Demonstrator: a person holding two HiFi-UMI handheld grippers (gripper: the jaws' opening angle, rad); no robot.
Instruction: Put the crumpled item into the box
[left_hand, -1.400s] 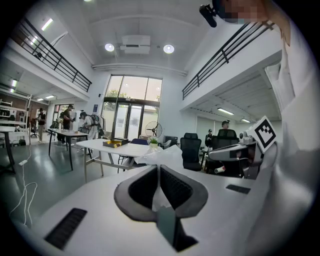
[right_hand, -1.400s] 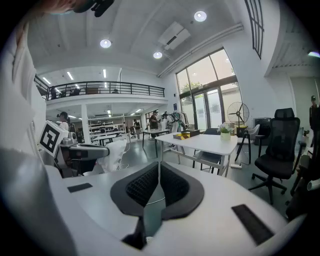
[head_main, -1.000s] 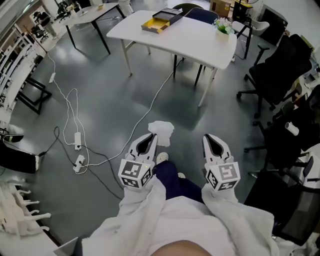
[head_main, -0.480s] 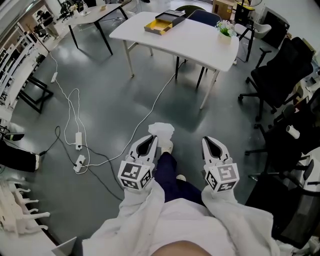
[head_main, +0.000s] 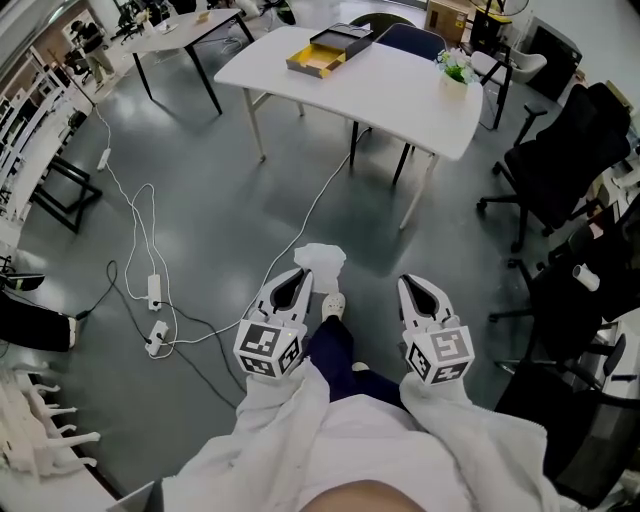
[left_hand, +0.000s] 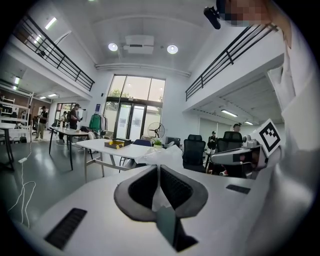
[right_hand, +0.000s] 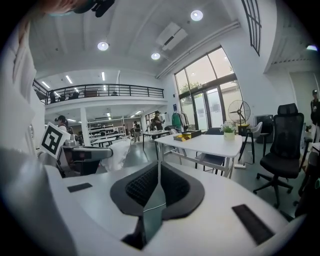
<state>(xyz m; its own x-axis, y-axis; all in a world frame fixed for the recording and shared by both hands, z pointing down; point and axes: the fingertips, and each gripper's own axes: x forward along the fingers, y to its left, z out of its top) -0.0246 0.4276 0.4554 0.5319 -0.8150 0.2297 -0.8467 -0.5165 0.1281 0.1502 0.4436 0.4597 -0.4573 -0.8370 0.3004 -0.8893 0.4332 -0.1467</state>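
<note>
- Now you have walked a little closer to the white tabletop (head_main: 400, 95). It and the yellow-and-black box (head_main: 328, 50) at its far end look slightly larger in the head view than a second ago.
- Your left hand-held gripper (head_main: 301, 275) has kept its grip. Its jaws are almost together, pinching a fold of the crumpled item (head_main: 322, 262), which bunches out past the tips above the floor.
- Your right hand-held gripper (head_main: 416, 287) rides alongside, jaws together on nothing.
- The item is still well apart from the box, so this looks like the carrying stage. More walking is needed before any release.
</note>
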